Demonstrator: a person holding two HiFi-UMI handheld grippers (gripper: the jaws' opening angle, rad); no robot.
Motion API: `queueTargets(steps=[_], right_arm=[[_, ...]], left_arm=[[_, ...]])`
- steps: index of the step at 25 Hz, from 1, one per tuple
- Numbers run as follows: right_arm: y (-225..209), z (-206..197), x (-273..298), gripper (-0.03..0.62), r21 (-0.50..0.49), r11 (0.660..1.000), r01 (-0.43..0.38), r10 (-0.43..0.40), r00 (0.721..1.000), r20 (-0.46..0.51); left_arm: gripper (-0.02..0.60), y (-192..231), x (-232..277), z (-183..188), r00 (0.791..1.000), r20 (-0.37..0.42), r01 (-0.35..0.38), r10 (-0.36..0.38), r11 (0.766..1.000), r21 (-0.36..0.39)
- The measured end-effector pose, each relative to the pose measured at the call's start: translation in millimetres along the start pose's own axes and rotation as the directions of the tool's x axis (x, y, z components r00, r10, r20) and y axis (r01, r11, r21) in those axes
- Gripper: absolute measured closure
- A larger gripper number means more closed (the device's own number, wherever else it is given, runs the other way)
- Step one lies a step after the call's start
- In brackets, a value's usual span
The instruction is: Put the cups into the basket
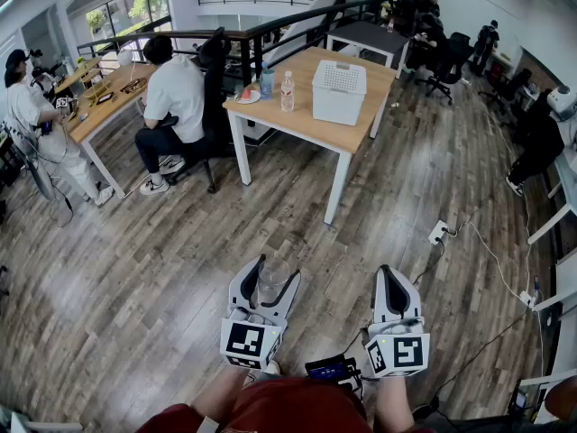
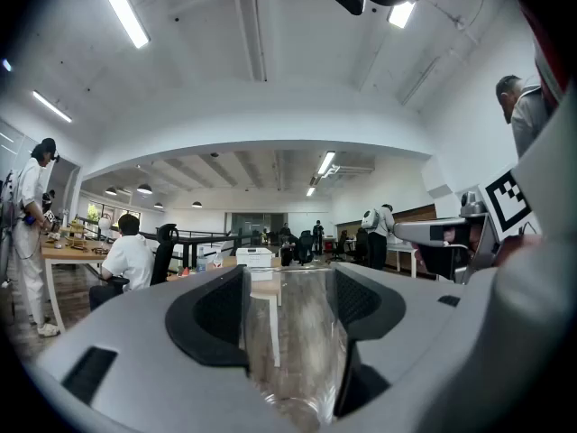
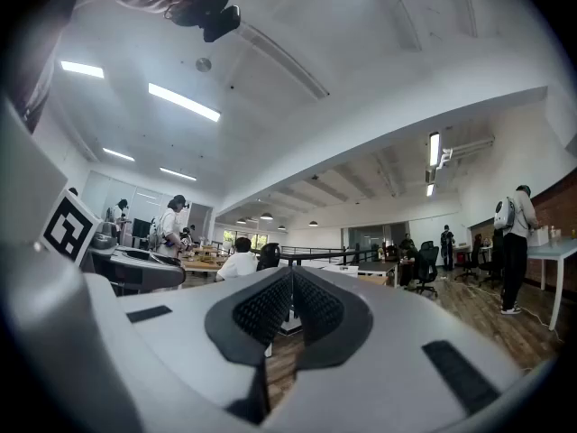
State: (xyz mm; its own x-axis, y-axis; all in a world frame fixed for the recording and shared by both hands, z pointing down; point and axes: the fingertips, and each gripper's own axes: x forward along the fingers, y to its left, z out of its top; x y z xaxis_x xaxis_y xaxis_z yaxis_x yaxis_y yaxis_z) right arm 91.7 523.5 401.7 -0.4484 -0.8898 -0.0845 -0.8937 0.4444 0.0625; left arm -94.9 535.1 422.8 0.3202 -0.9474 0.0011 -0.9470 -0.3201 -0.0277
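Cup count: one in the left fingers, one on the far table

Two grippers are held out low over the wood floor. The left gripper [image 1: 273, 273] has its two fingers set wide and clamped on one clear glass cup [image 1: 270, 287], which stands upright between the pads, its rim level with the fingertips. The left gripper view shows both pads pressing against the glass walls. The right gripper [image 1: 393, 278] has its two fingers pressed together with nothing between them.

Well ahead of both sets of fingertips stands one wooden table [image 1: 297, 120]. On it I count one white basket [image 1: 339, 91] with perforated sides towards the right-hand end, one plastic bottle [image 1: 288, 91] just left of the basket, one bluish cup [image 1: 267, 83] beside the bottle, and one small plate [image 1: 249, 97] at the left corner. The basket is well apart from the held cup.

Beyond the left fingers, one seated person [image 1: 171, 97] in a white shirt faces another desk, and one standing person [image 1: 32, 124] is at the far left.
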Motion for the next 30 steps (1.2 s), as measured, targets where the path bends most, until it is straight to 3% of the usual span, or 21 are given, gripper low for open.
queueTargets(steps=[30], right_arm=[[-94,-30,-39,0.583,0.106,0.994,-0.018,0.019,1.000,-0.002]], left_arm=[[0.295,-93,38,-2,0.999,-0.027,-0.044,0.044,0.999,-0.016]])
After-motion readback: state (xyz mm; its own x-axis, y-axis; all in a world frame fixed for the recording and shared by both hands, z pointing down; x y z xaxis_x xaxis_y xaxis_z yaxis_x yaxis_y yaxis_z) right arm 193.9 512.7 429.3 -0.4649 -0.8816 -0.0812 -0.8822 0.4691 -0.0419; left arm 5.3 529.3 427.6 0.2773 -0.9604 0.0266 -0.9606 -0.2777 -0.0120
